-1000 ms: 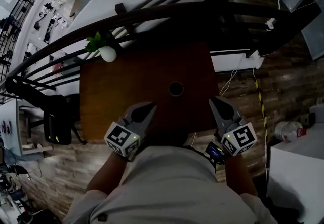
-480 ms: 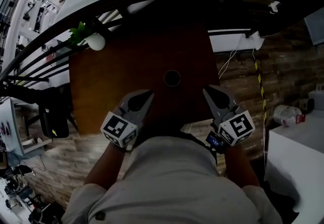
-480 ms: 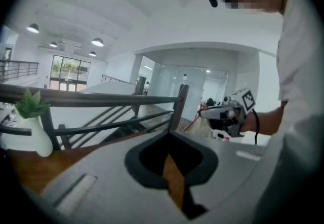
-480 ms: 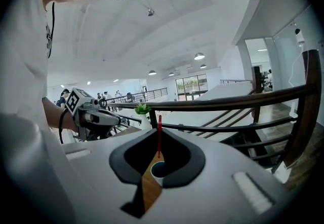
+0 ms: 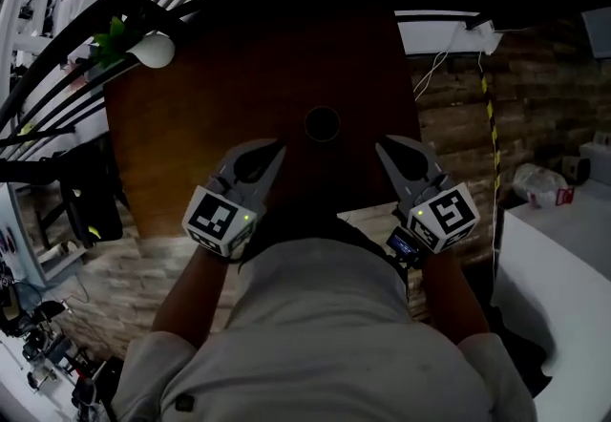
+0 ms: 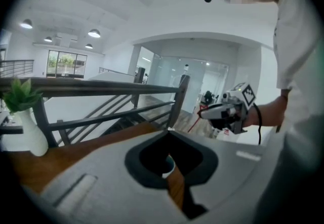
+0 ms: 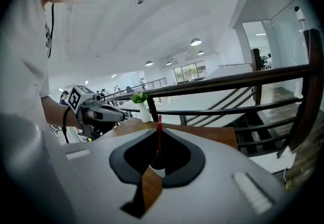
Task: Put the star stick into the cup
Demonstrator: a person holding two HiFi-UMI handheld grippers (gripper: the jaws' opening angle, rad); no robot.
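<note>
Two grippers are hovering on the near side of the cup (image 5: 322, 123), the left gripper (image 5: 277, 149) to its near left and the right gripper (image 5: 383, 144) to its near right. Each is keeping its fingers pressed together on nothing and pointing at the cup across bare brown table (image 5: 191, 153). The red star stick (image 7: 159, 134) is standing upright in the cup, a white vase (image 5: 153, 50) with a green plant is sitting well off to the cup's far left, and a dark railing (image 6: 101, 87) is running behind the cup.
</note>
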